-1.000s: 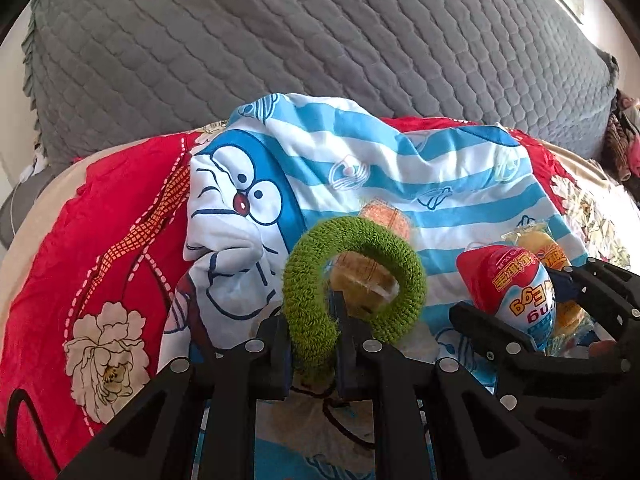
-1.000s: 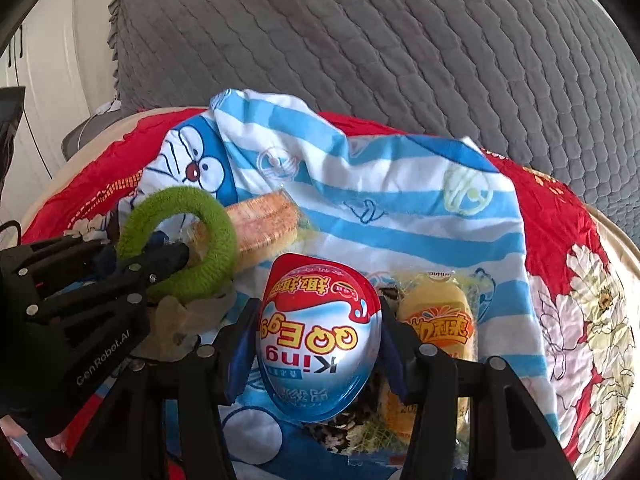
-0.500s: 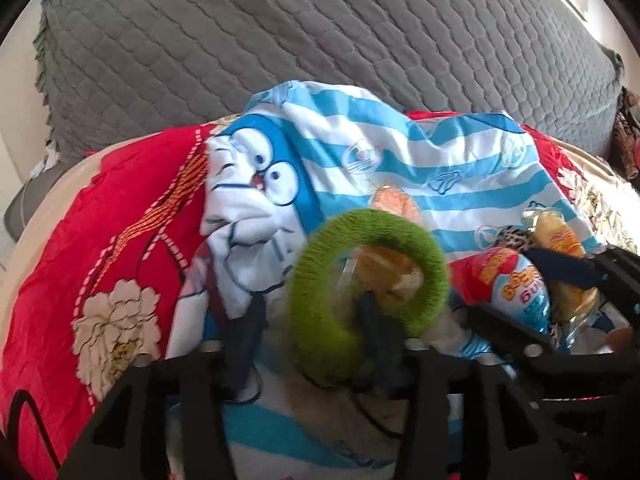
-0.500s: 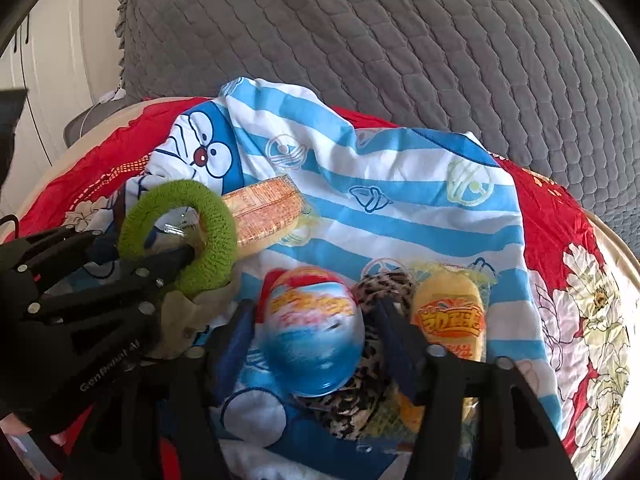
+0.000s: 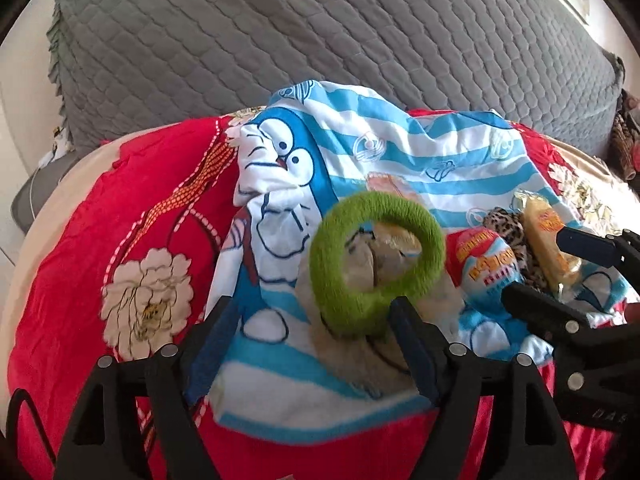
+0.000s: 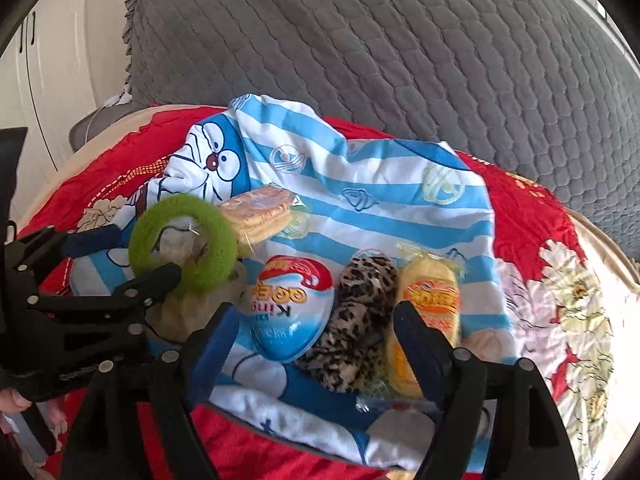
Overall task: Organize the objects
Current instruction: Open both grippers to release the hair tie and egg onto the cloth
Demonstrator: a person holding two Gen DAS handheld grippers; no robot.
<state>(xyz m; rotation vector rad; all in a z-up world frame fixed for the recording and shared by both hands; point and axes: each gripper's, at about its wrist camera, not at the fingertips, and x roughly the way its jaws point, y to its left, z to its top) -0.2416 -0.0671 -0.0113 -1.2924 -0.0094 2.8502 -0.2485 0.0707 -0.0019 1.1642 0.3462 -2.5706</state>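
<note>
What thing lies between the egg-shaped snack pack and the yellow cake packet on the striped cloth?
A leopard-print hair tie lies between the egg-shaped pack and the yellow cake packet, touching both. The right wrist view shows it best.

Ring [image 6: 182, 243], egg pack [image 6: 289, 312], scrunchie [image 6: 356, 320] & cake pack [image 6: 430, 306] lie in a row, left to right, on the towel [image 6: 380, 200]; wafer pack [image 6: 260, 214] just behind ring. Towel on bedspread [image 6: 532, 240]; cushion [image 6: 400, 60] behind.

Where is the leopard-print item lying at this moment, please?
In the right wrist view the leopard-print item lies on the blue striped cloth, between the egg-shaped snack pack on its left and the yellow wrapped cake on its right.
</note>
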